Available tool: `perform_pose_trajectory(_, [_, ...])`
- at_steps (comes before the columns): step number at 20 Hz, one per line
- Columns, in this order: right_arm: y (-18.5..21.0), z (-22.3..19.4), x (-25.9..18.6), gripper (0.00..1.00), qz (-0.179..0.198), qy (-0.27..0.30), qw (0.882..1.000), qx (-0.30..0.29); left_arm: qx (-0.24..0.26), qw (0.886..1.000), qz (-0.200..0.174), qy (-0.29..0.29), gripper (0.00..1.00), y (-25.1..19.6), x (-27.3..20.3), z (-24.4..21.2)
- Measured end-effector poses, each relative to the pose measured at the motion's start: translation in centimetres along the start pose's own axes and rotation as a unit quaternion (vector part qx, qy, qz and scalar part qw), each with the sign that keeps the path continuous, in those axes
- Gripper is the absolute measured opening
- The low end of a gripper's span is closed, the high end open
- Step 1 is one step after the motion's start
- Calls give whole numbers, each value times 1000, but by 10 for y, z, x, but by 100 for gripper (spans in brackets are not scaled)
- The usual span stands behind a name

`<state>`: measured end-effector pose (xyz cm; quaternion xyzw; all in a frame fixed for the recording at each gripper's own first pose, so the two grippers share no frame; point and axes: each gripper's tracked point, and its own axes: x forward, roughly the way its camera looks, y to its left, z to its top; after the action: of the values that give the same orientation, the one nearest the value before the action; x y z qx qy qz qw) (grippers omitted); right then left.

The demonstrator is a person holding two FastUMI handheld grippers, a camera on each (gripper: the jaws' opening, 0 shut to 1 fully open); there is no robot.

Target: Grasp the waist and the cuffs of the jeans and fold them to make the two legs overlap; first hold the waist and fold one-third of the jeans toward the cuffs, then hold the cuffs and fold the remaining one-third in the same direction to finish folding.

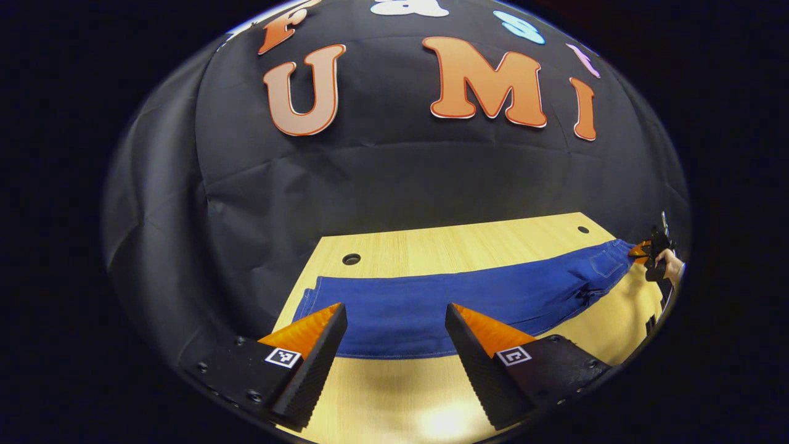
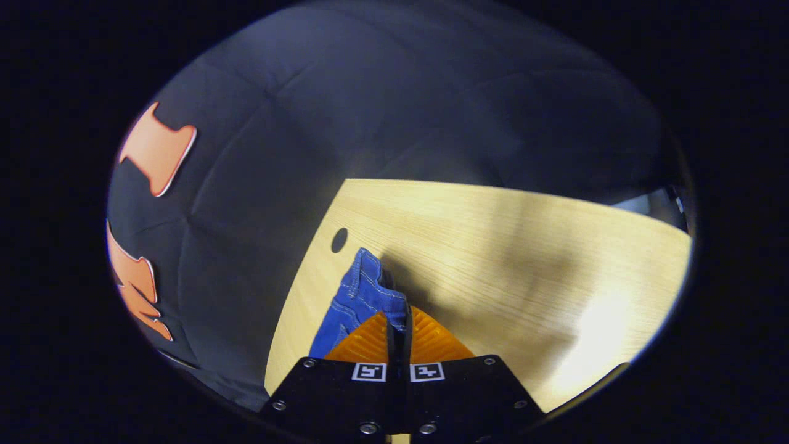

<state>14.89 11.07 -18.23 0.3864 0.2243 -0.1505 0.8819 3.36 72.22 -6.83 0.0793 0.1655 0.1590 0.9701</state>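
— So where were the jeans (image 1: 468, 296) at that moment?

— Stretched flat across the wooden table (image 1: 431, 246), a long blue band running side to side in my left gripper view. The cuff end lay nearest my left gripper (image 1: 394, 336), and the waist reached off toward the far right corner of the table.

— And your left gripper, what was it doing?

— It hung just over the near hem with its two fingers spread wide apart, nothing between them. The denim edge showed through the gap, and I could not tell whether the tips touched the cloth.

— What about the other one?

— My right gripper (image 2: 397, 327) was clamped on the waist. In the right gripper view the orange fingers (image 2: 370, 339) were pressed together with a bunch of blue denim pinched at their tips, the stitched waist edge (image 2: 363, 290) rising up and away from them, lifted a little off the wood. In the left gripper view that same gripper appeared small at the far right, at the waist end, with a hand (image 1: 672, 266) behind it.

— Anything else on the table?

— Two round holes in the tabletop, one (image 1: 351, 259) near the left end behind the cuffs, another (image 1: 583, 229) toward the right corner. The second (image 2: 339, 240) lay just beyond the raised waist in the right gripper view. The booth's black cloth wall (image 1: 370, 172) stood behind the table's far edge.
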Motion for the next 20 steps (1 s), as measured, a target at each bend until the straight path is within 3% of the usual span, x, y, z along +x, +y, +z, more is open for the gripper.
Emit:
perform_pose_trajectory(3, [35, 7, -35, 0, 4, -36, 997, -75, -11, 1000, -10, -19, 99, 40, -2, 8])
perform_pose_trajectory(5, [70, 1, -49, 0, 31, -51, 989, -134, -26, 999, -15, -29, 99, 72, -4, 8])
perform_pose_trajectory(10, [98, -18, -68, 0, 96, -57, 967, -229, -43, 998, -35, -34, 99, 134, 1, -2])
perform_pose_trajectory(14, [100, -18, -71, 0, 136, -23, 950, -281, -53, 996, -54, -37, 99, 164, 11, -8])
perform_pose_trajectory(17, [76, -40, -48, 0, 186, 64, 932, -304, -56, 995, -69, -35, 98, 171, 20, -11])
perform_pose_trajectory(20, [68, -55, -38, 0, 166, 110, 920, -338, -65, 994, -82, -33, 99, 169, 29, -14])
